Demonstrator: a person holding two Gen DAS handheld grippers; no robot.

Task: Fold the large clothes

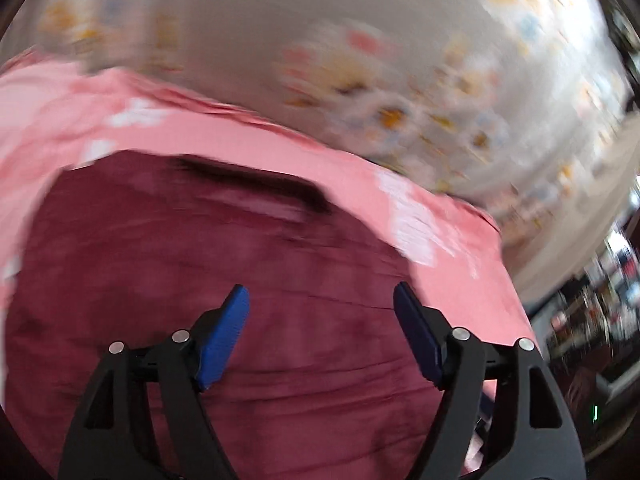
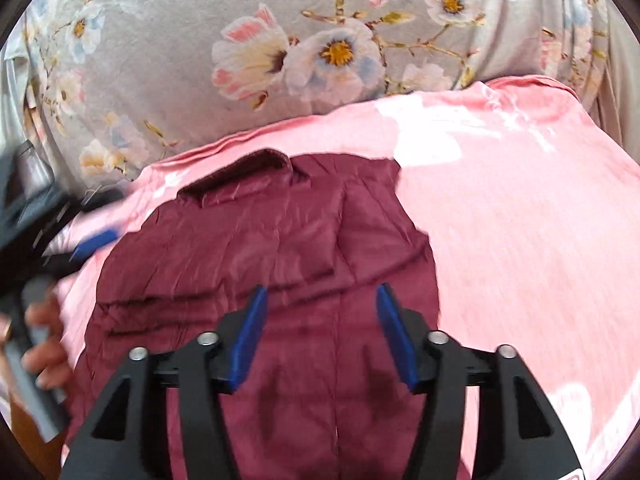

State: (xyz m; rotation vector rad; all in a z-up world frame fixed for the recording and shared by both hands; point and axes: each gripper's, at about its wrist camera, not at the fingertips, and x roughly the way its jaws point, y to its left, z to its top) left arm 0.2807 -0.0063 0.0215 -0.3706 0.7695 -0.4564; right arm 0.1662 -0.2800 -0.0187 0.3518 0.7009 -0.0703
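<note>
So the maroon shirt (image 2: 256, 248) is lying spread out in the lower middle of both views, wrinkly all over, with its collar (image 2: 244, 172) sitting at the top edge of it in the right wrist view. It's resting on a pink cloth (image 2: 520, 220) with some white patches, and that pink layer sticks out past the shirt to the right and along the top. Under all that is a grey floral bedspread (image 2: 168, 80) with big pink, white and blue flowers, filling the upper part of both frames. The right tool (image 2: 320, 332) hangs over the lower part of the shirt with its blue pads (image 2: 248, 340) spread apart and nothing between them, just fabric showing in the gap. The left tool (image 1: 322, 332) is the same deal in its own view, pads wide apart over the maroon cloth, not pinching anything; that view is pretty smeared with blur. In the right wrist view you can also catch the left tool at the far left edge, blurry, with a hand (image 2: 44, 340) wrapped round its grey handle down in the lower left. There's some dark cluttered stuff at the far right of the left wrist view, too blurred to make out.
</note>
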